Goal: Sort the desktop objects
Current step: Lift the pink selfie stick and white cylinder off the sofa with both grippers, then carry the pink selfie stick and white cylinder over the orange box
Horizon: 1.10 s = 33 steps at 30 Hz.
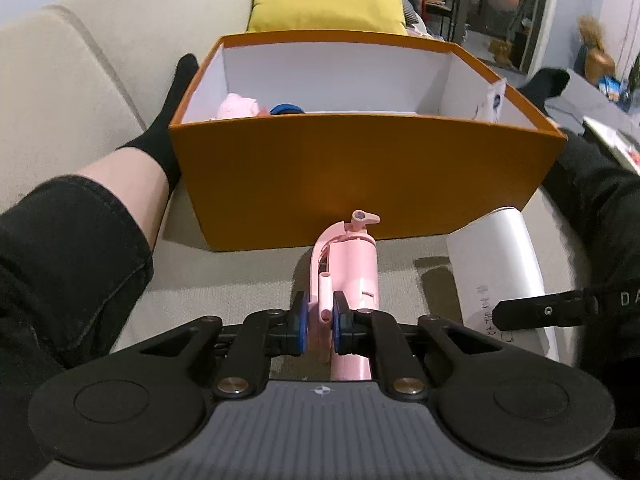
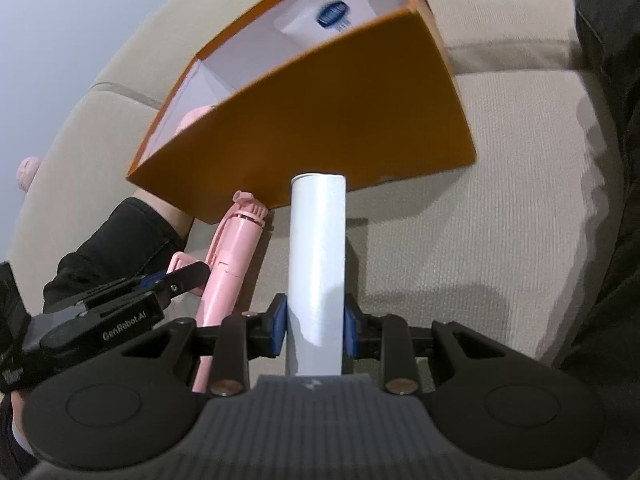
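Partly sorted: pink toy (image 1: 236, 106) and white packet (image 1: 494, 100) already in orange box (image 1: 360, 168); left claw (image 1: 320, 320) clenched on pink stick (image 1: 356, 264), right claw (image 2: 316, 324) clamping white tube (image 2: 318, 240), both on sofa (image 1: 80, 80), not yet boxed

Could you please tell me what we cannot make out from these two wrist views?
- Orange box contents: in the left wrist view its near wall hides all but the tops of a pink item and a blue item.
- Pink stick: its rear end is hidden under the left gripper.
- White tube: its near end is hidden by the right gripper; its print is unreadable in the left wrist view.
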{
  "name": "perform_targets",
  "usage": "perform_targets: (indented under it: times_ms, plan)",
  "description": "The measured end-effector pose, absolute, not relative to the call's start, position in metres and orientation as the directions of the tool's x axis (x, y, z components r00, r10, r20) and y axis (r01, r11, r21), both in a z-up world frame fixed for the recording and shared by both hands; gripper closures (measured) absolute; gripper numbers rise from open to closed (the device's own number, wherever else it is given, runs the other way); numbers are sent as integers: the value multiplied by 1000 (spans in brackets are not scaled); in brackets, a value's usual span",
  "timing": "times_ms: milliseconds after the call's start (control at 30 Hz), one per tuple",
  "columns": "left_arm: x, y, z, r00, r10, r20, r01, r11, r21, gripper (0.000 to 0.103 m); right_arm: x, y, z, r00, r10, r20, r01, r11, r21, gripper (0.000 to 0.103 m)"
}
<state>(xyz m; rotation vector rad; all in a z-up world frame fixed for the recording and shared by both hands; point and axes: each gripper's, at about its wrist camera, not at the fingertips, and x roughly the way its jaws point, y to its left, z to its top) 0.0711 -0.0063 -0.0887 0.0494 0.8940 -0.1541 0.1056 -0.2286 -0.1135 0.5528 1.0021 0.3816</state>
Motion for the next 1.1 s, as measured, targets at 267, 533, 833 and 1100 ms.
perform_targets:
  times_ms: [267, 533, 833, 1100]
  plan:
    - [60, 5, -49, 636, -202, -745, 196, 976, -97, 90, 109, -225, -68, 469, 559, -684, -213, 823, 527, 73]
    - [54, 10, 19, 678, -291, -675, 326, 942, -79, 90, 128, -219, 14, 465, 559, -687, -431, 820, 375, 73]
    - [107, 15, 86, 777, -267, -570, 348, 937, 36, 90, 206, -195, 98, 603, 460, -652, -584, 811, 33, 73]
    - [174, 14, 80, 763, -250, -596, 346, 937, 49, 90, 313, -164, 45, 504, 321, -802, -724, 664, -189, 73]
